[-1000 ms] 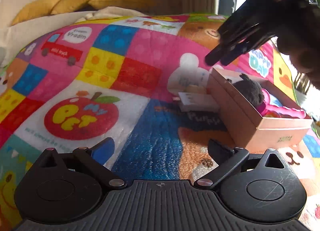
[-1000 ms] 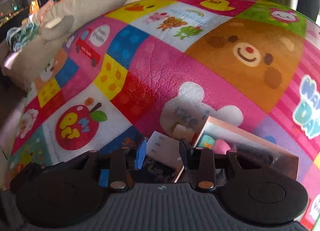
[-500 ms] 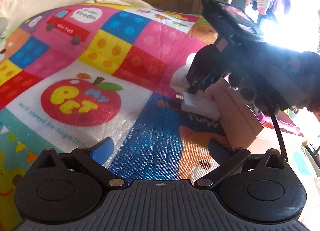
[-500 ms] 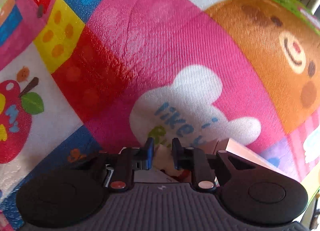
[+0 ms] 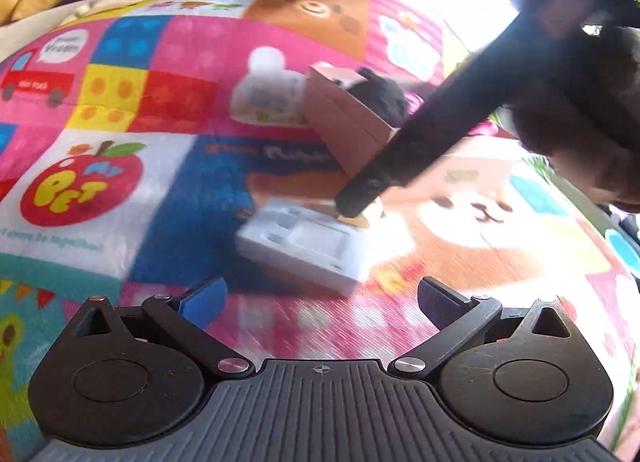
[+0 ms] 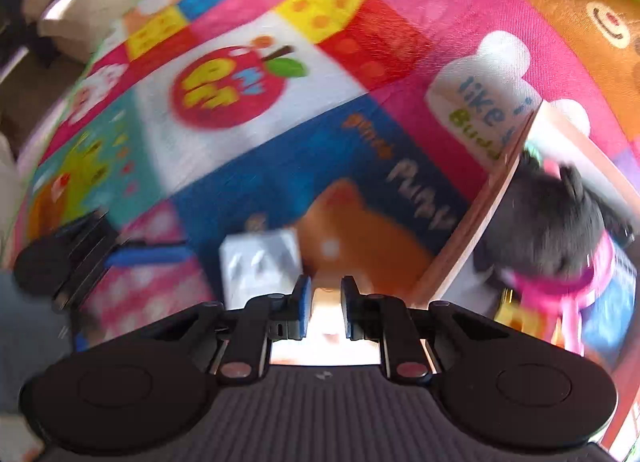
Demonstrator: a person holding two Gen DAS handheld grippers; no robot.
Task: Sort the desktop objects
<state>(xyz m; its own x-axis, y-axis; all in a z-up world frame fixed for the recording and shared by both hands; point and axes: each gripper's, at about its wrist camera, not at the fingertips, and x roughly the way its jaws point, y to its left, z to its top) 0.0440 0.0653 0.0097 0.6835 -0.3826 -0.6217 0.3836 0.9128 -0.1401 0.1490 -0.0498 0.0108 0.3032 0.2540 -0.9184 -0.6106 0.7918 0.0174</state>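
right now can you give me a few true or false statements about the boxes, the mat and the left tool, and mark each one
1. A black plush toy lies in the pink box. True.
2. The white box sits inside the pink box. False: it is outside, in front of the pink box, over the mat.
3. The left tool is shut on the white box. False: its jaws stand open with nothing between them.
4. The mat shows a red apple print. True.
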